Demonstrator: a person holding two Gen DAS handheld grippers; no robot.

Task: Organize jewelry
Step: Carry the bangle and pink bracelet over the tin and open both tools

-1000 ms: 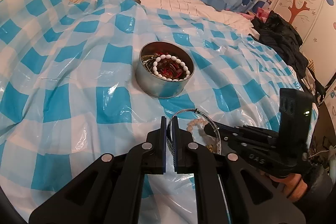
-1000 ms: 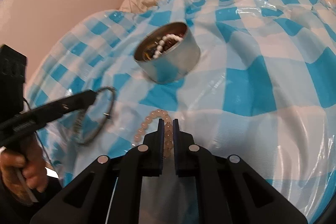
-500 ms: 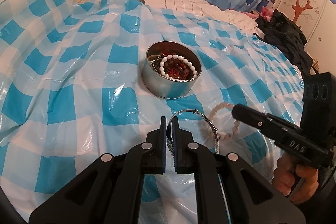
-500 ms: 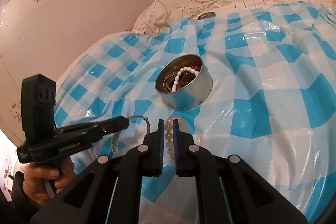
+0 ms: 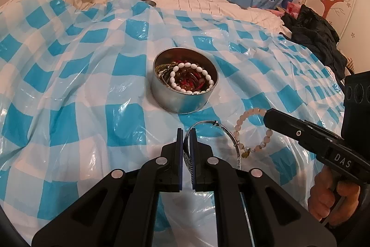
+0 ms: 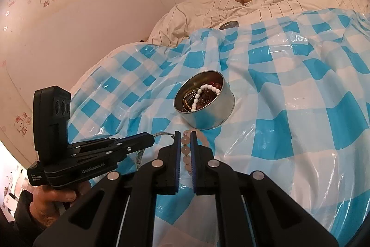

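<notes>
Both jaws are clamped right now: our left gripper [image 5: 187, 138] is pinching a silver bangle [image 5: 227, 136] by its rim, and our right gripper [image 6: 185, 142] is shut on a string of pale pink beads [image 6: 186, 151]. Both pieces are lifted off the checked sheet [image 5: 76, 89], hanging just short of the tin [image 5: 185, 85], which sits around the middle of the sheet and already has a white bead bracelet [image 5: 188, 78] and some red and dark bits piled in it.

So we figure we're mid-carry, and the next thing is getting both pieces over the tin and letting go.

What could go wrong from here, as far as we can judge:
- The two grippers are really close together, and in the left view the bangle and the pink beads overlap. If they catch on each other, releasing one could drag the other along.
- The bangle is held only by a thin edge, so a twist could make it swing or slip out early.
- The beads dangle below the jaws. Come in too low and they'll catch the tin's rim, maybe tipping it, since it's sitting on soft, crinkly plastic over bedding.
- The tin is fairly full, so the bangle might land half on the rim and slide off.
</notes>
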